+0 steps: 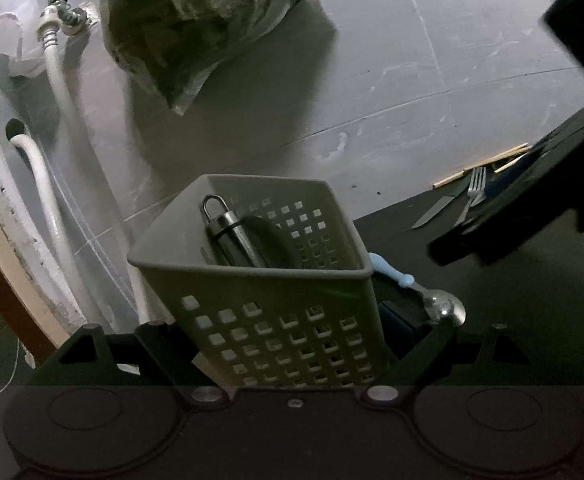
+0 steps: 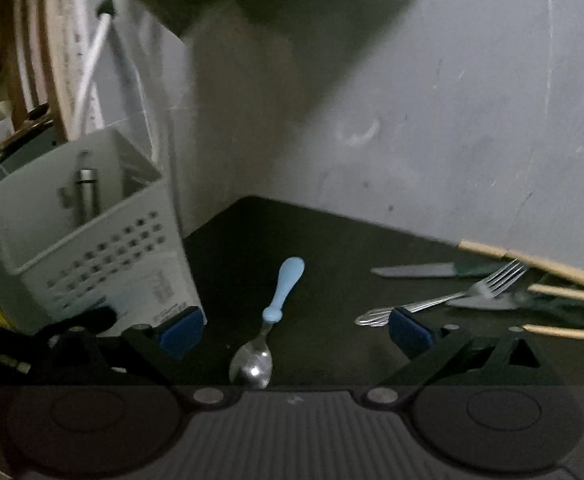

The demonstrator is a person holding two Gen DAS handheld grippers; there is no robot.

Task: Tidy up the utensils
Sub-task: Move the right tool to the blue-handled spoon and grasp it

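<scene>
A grey perforated utensil basket (image 1: 252, 272) stands between the fingers of my left gripper (image 1: 292, 330), which is shut on its lower walls. Inside it leans a metal-handled utensil (image 1: 228, 232) with a dark head. A spoon with a light blue handle (image 2: 276, 312) lies on the dark table between the blue pads (image 2: 180, 330) of my right gripper (image 2: 294, 330), which is open and not touching it. The spoon (image 1: 412, 284) also shows just right of the basket (image 2: 88, 236). Further right lie a fork (image 2: 452, 296), two knives (image 2: 416, 270) and chopsticks (image 2: 532, 260).
A grey tiled wall (image 1: 372, 80) rises right behind the table (image 2: 312, 240). A tap (image 1: 56, 0) with white hoses (image 1: 56, 80) and a hanging bag of greens (image 1: 196, 28) sit on the wall at the left. My right gripper's dark body (image 1: 532, 220) is at the right.
</scene>
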